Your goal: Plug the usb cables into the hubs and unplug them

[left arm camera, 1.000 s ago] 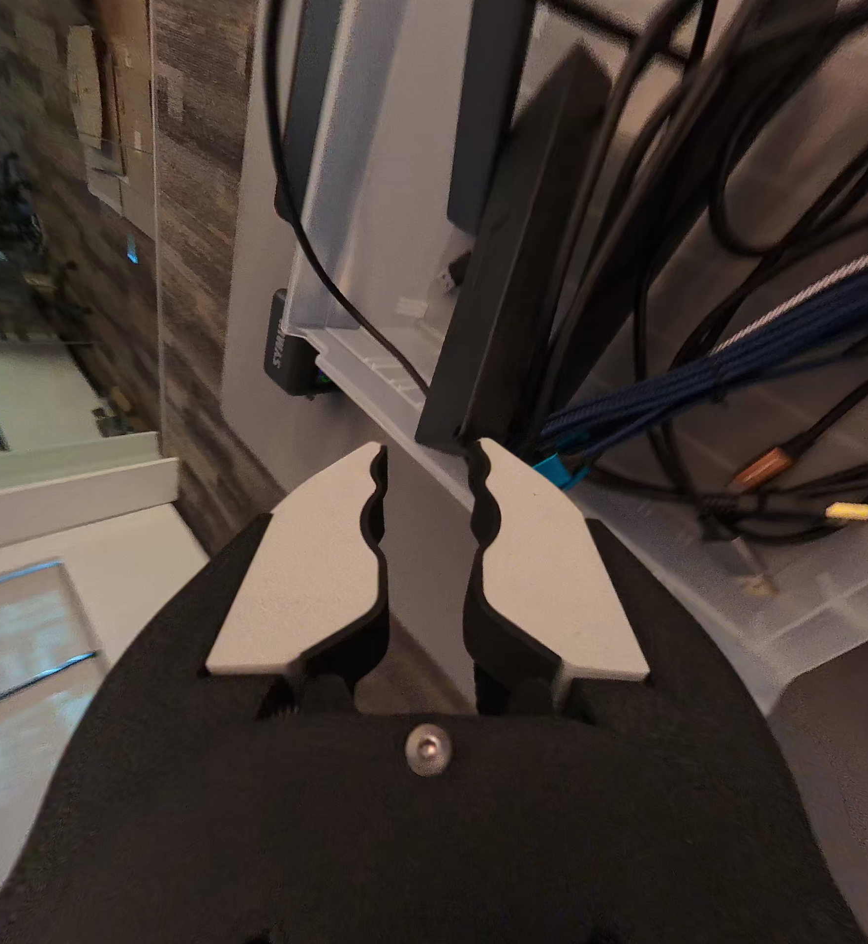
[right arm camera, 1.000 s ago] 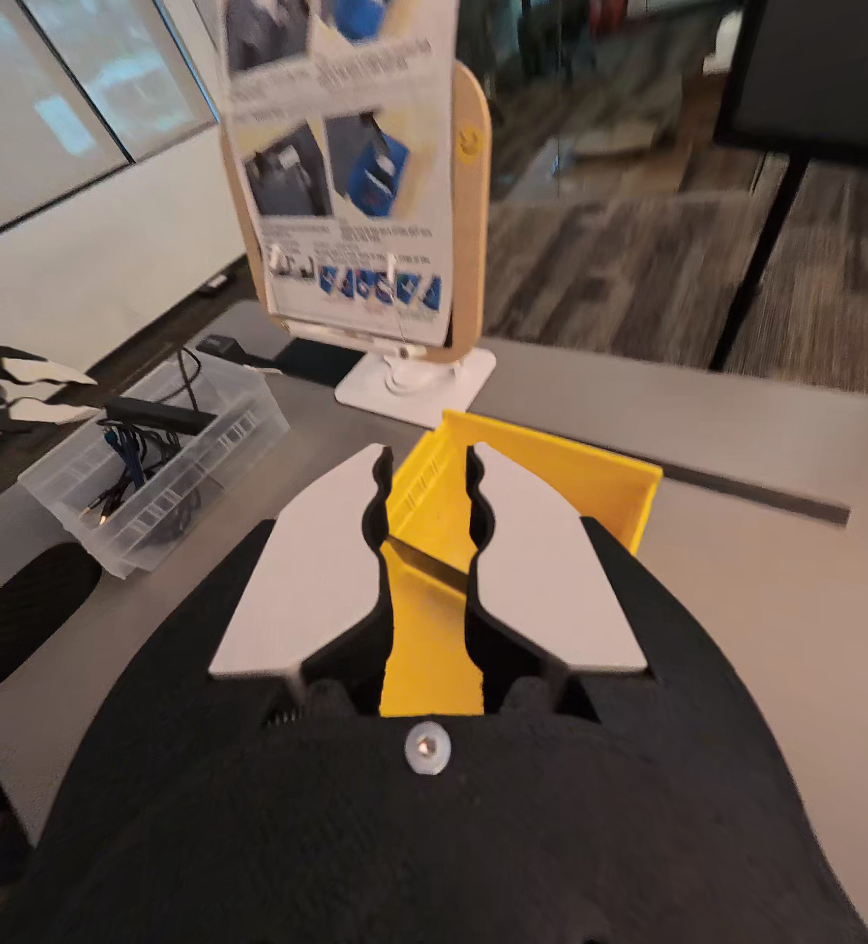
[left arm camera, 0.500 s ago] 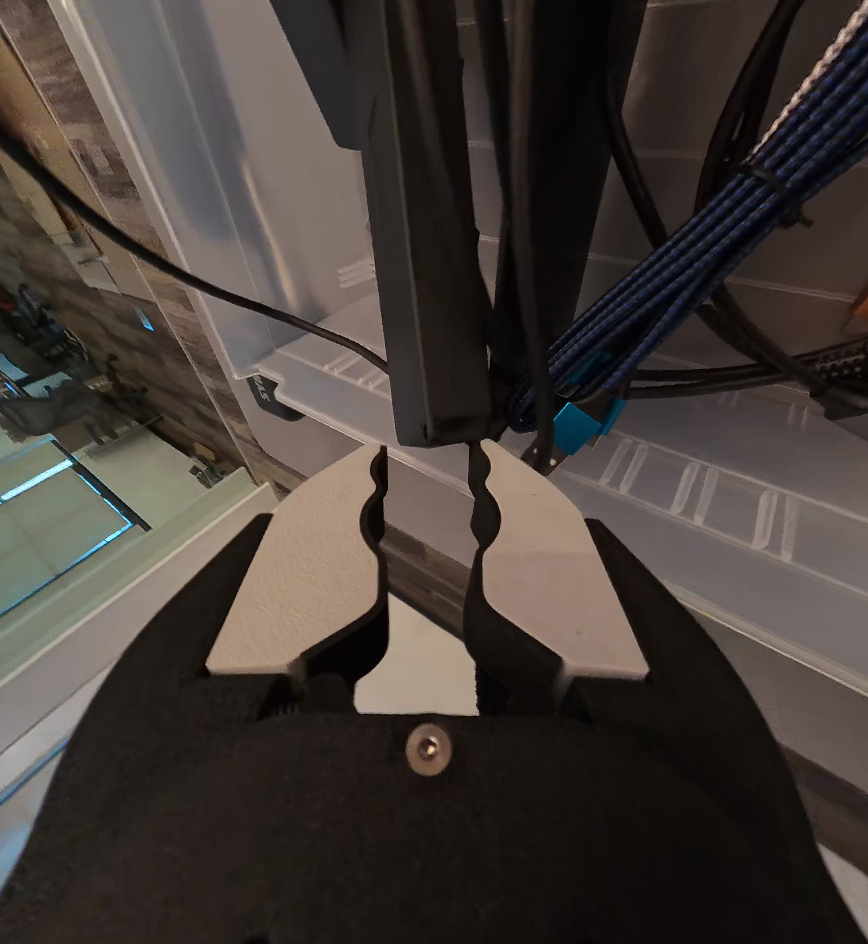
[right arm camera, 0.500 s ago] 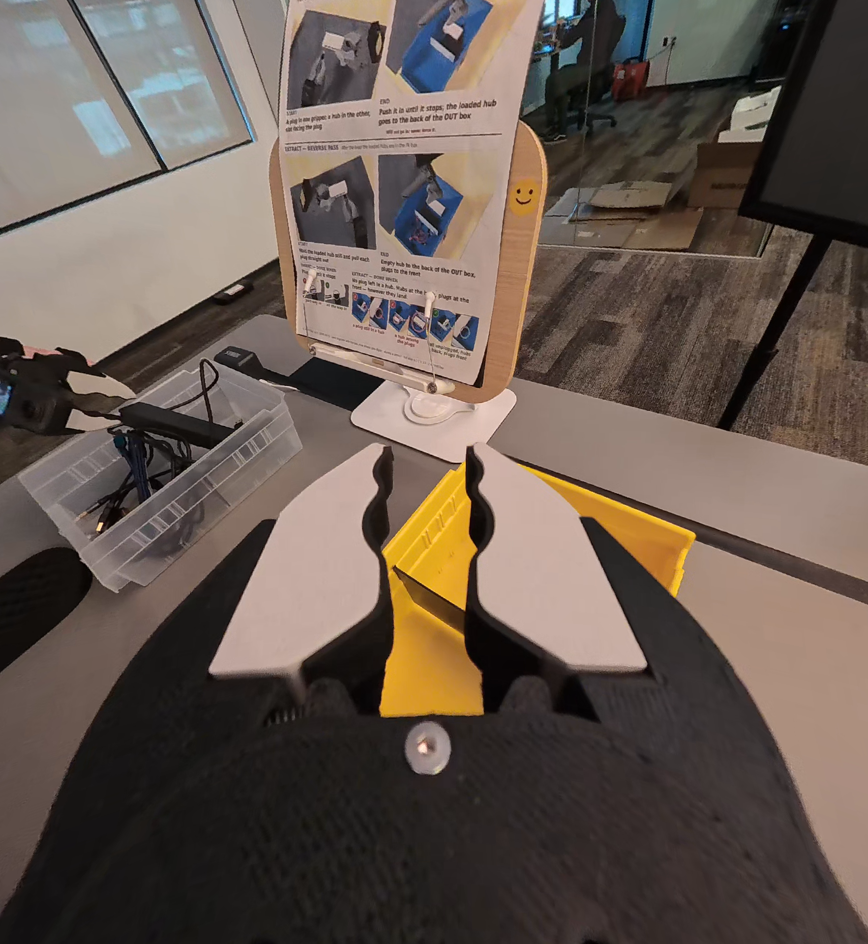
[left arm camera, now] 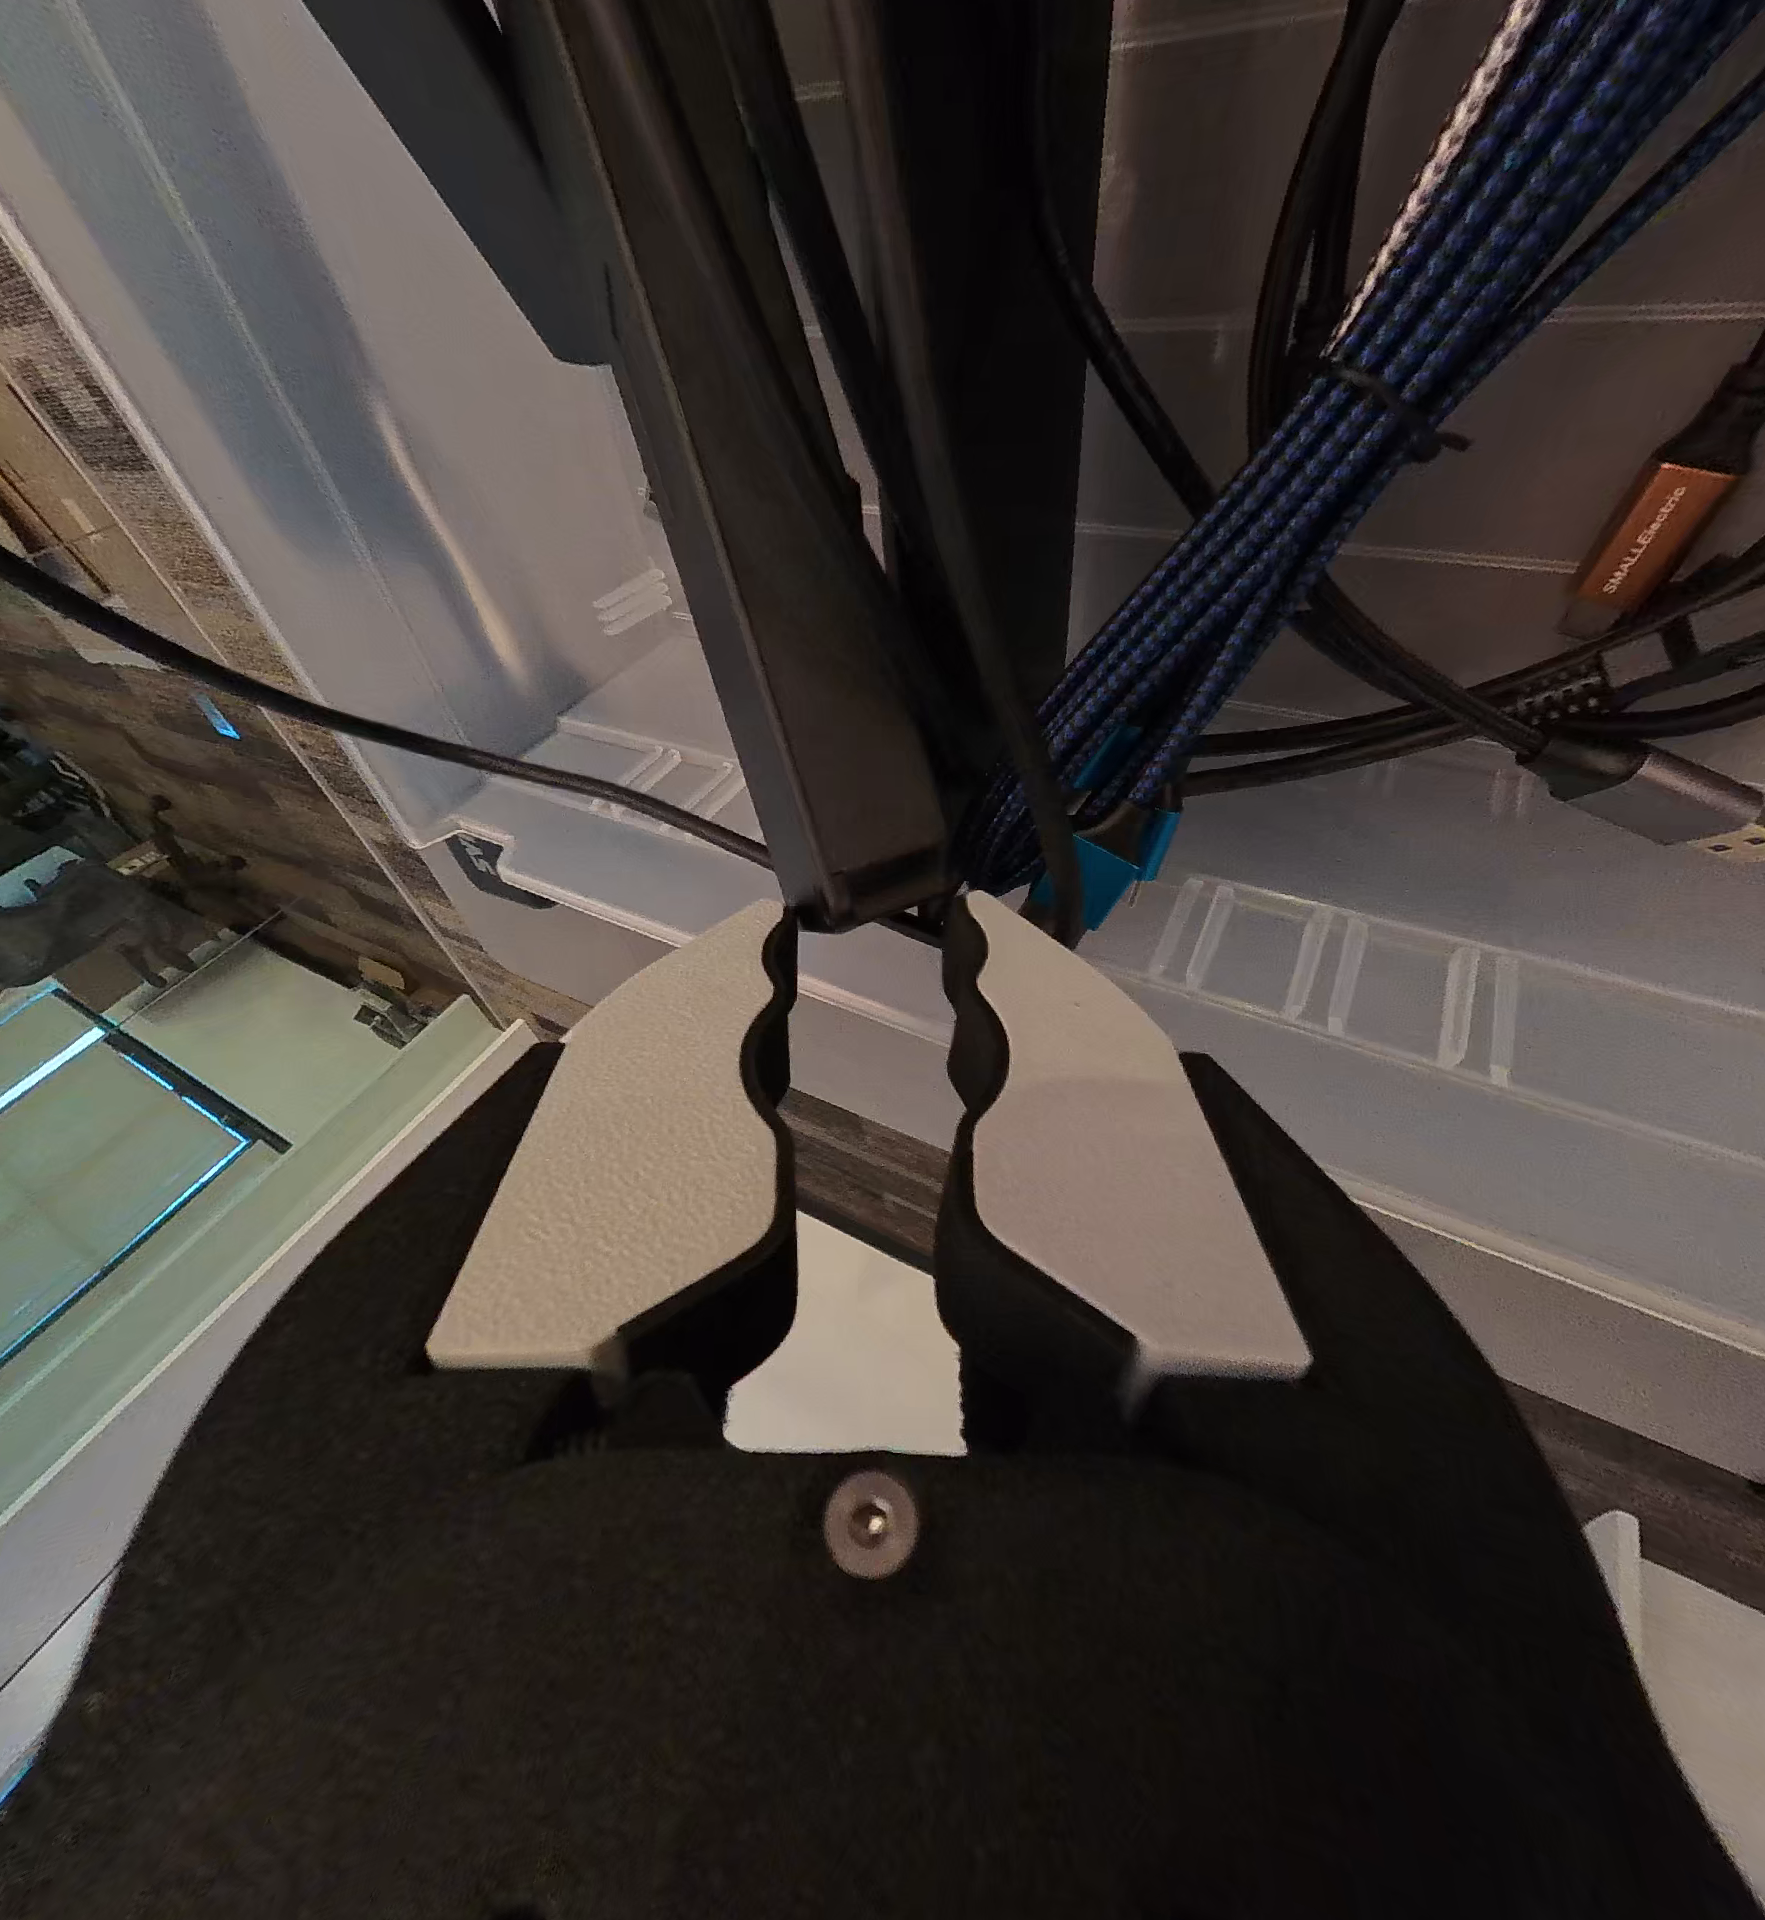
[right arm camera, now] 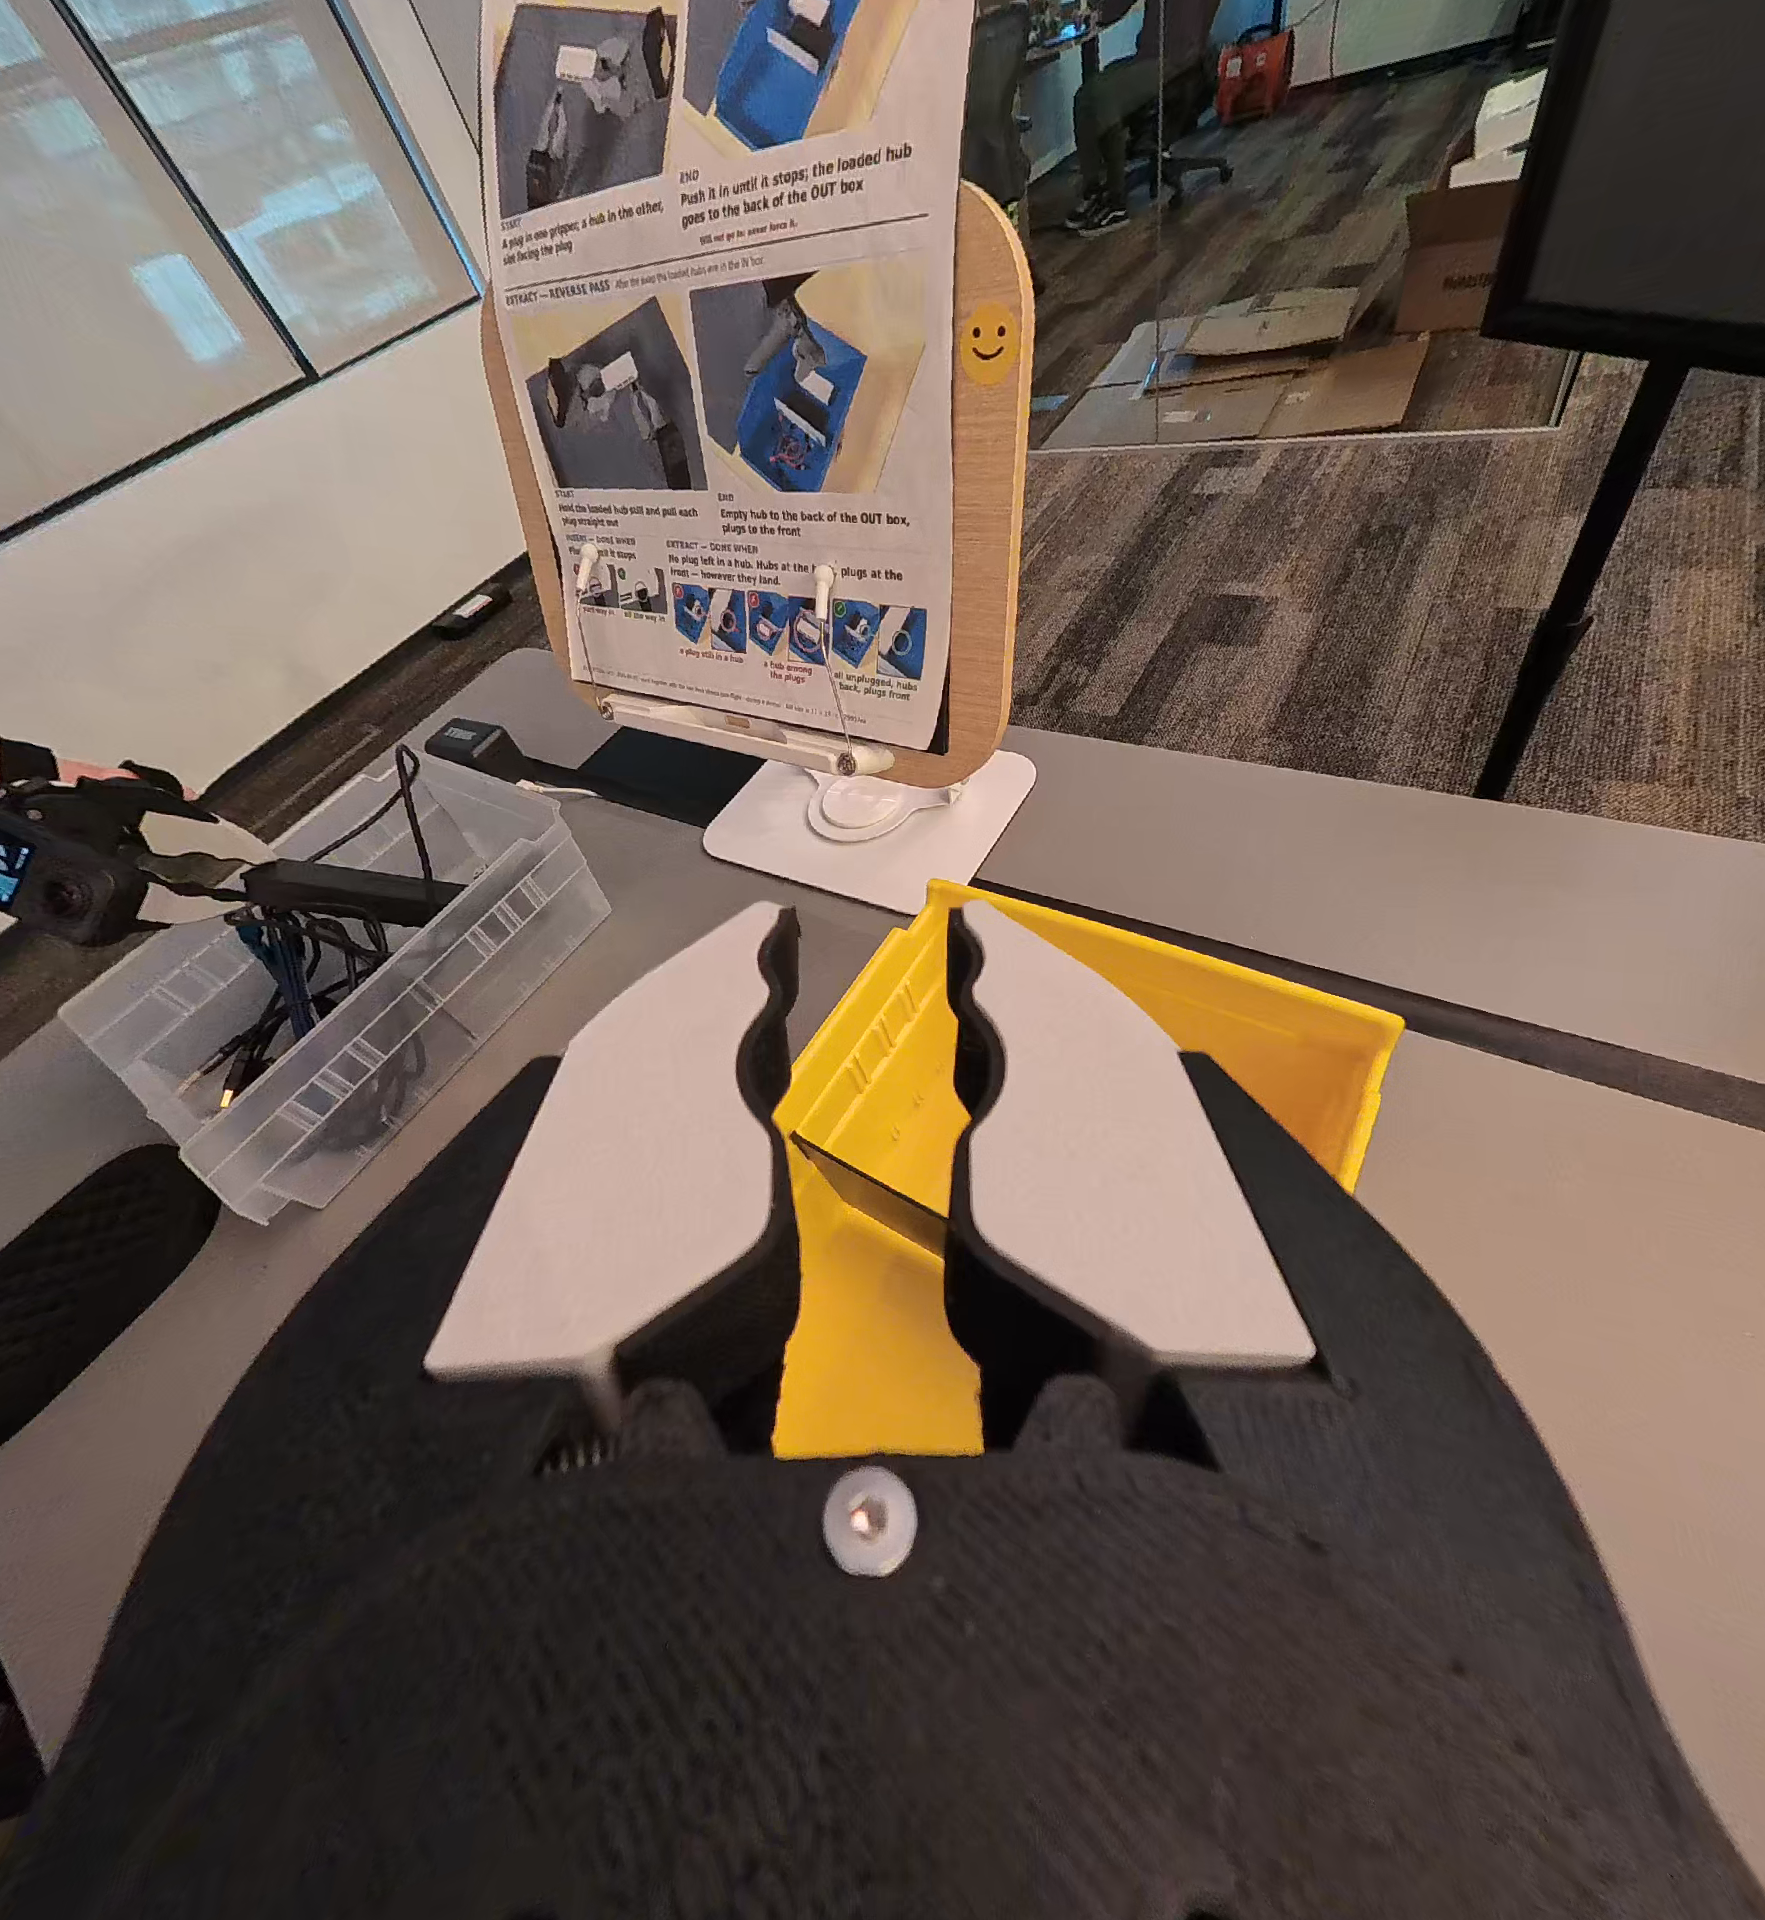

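Observation:
A long black USB hub (left arm camera: 816, 727) lies tilted in a clear plastic bin (left arm camera: 1377, 997), over a tangle of cables. These include a blue braided bundle (left arm camera: 1273, 499), an orange-plug cable (left arm camera: 1647, 540) and a grey USB plug (left arm camera: 1667, 805). My left gripper (left arm camera: 873, 925) is open, with its tips on either side of the hub's near end. The right wrist view shows the same: the left gripper (right arm camera: 239, 881) at the end of the hub (right arm camera: 338, 888), above the clear bin (right arm camera: 390, 1039). My right gripper (right arm camera: 873, 914) is open and empty above a yellow bin (right arm camera: 1221, 997).
An instruction board (right arm camera: 753, 364) on a white stand is at the back of the grey table (right arm camera: 1584, 1299). A black padded rest (right arm camera: 47, 1288) lies left of the clear bin. A thin black cable (left arm camera: 338, 717) runs out over the bin's wall. A black post (right arm camera: 1584, 582) stands at the far right. Across from one pair of fingers to the other is roughly 60 cm.
My left gripper has swung round and closed in on the hub, so that the hub's end now sits at its tips. The right wrist view has steadied and drawn back slightly; its jaws are unchanged.

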`<state>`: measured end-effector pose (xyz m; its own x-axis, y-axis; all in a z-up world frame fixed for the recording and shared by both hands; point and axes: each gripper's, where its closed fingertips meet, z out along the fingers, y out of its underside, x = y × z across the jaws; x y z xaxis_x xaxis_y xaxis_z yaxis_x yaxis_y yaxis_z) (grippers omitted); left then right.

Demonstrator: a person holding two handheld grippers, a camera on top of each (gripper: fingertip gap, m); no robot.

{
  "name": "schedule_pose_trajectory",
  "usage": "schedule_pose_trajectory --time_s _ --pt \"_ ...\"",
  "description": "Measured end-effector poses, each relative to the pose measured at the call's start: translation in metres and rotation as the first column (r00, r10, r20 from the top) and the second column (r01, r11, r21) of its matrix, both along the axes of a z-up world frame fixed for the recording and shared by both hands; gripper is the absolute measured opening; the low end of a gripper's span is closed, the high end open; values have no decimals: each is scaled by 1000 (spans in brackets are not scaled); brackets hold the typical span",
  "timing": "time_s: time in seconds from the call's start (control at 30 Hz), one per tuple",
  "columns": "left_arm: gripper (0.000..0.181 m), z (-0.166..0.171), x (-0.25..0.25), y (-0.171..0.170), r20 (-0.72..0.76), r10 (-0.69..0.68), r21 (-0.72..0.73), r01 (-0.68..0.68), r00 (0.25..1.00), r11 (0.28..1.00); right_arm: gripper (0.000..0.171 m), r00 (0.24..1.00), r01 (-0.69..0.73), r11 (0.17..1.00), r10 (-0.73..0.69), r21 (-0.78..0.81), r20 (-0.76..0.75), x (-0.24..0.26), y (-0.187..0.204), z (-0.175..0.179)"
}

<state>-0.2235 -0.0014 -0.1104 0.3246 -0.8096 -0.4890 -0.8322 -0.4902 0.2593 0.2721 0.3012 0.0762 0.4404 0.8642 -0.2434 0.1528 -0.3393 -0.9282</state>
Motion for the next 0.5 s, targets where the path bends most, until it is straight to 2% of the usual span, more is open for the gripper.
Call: schedule_pose_trajectory --time_s 0.33,0.5 --pt "30 -4 17 11 137 40 79 -51 990 996 26 997 -4 1000 7 -29 83 -7 4 -17" --pt "30 -9 13 14 107 41 82 -50 993 995 25 993 -8 1000 11 -27 115 -10 4 -21"
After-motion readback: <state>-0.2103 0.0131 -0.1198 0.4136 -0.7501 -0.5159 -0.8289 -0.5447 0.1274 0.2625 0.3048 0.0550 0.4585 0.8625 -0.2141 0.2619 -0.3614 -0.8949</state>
